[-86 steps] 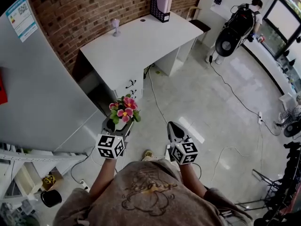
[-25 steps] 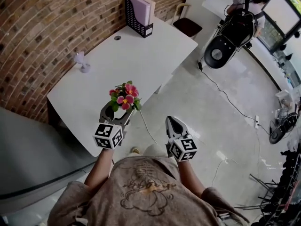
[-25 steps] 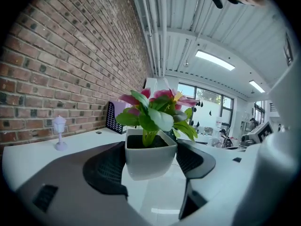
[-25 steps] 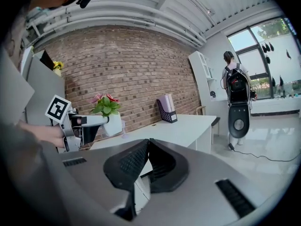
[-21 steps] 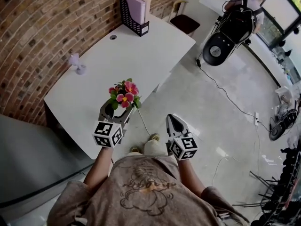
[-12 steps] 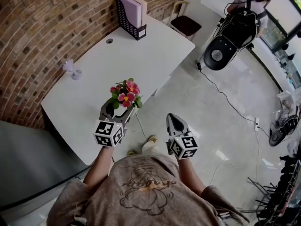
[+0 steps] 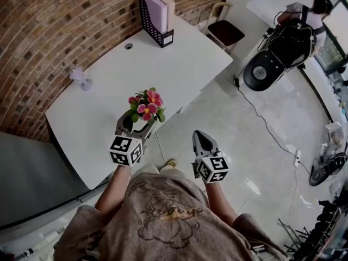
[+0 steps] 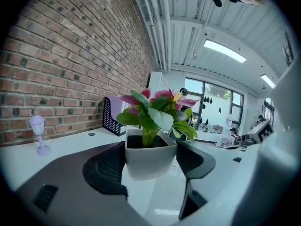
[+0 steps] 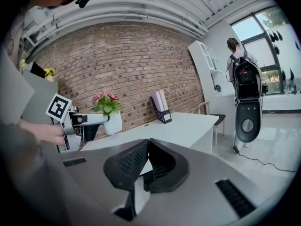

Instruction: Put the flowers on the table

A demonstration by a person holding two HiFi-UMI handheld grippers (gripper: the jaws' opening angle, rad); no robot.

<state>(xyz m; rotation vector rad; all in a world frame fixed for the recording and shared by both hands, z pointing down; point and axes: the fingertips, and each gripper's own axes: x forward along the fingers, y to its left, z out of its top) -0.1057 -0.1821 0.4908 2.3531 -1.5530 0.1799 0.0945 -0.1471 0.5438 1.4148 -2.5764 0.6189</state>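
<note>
A small white square pot of pink flowers (image 7: 145,106) (image 8: 150,149) with green leaves hangs over the near edge of the white table (image 7: 109,86). My left gripper (image 7: 137,125) (image 8: 150,161) is shut on the pot, a jaw pressed to each side. The same pot of flowers (image 9: 109,113) shows at the left in the right gripper view, held above the white table (image 9: 188,126). My right gripper (image 7: 202,141) (image 9: 146,159) is shut with nothing in it, over the floor to the right of the table.
On the table stand a black file holder with pink folders (image 7: 156,11) at the far end and a small lilac lamp (image 7: 80,79) by the brick wall. A chair (image 7: 225,30) sits beyond. A person with a backpack machine (image 7: 283,42) stands far right; cables cross the floor.
I have walked up to the table. The left gripper with the flowers, over the floor 3.4 s ago, now hangs above the table's near edge. The right gripper stays shut beside it.
</note>
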